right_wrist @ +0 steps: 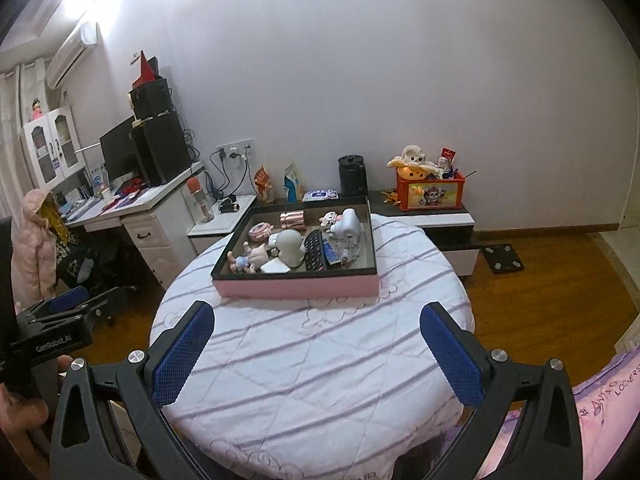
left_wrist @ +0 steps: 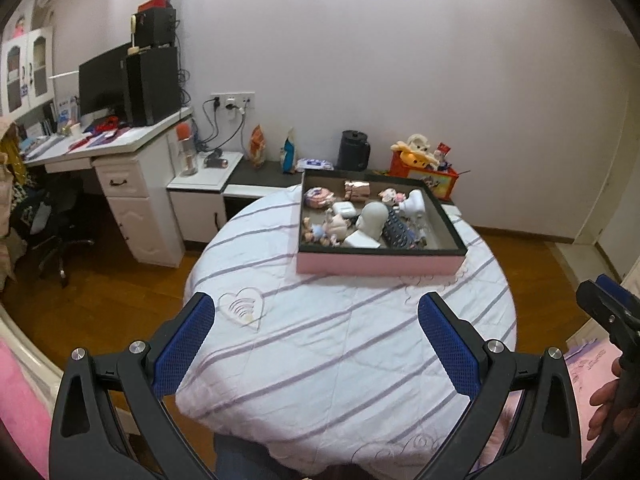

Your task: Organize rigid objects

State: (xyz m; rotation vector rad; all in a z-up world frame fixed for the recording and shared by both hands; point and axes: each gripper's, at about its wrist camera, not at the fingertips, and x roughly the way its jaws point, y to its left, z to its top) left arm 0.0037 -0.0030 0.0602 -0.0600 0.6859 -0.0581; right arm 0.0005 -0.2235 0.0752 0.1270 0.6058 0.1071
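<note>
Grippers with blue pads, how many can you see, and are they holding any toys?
2. The left gripper and the right gripper both hang open over the striped tablecloth, holding nothing. The toys sit in the pink tray.

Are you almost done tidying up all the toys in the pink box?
Not yet, it looks like the start. Done: nothing visibly sorted; the figurines, remote and other bits sit jumbled inside the pink box. In hand: nothing; the left gripper and right gripper both hover over the striped tablecloth, jaws wide open and empty. Left: everything in the box.
</note>
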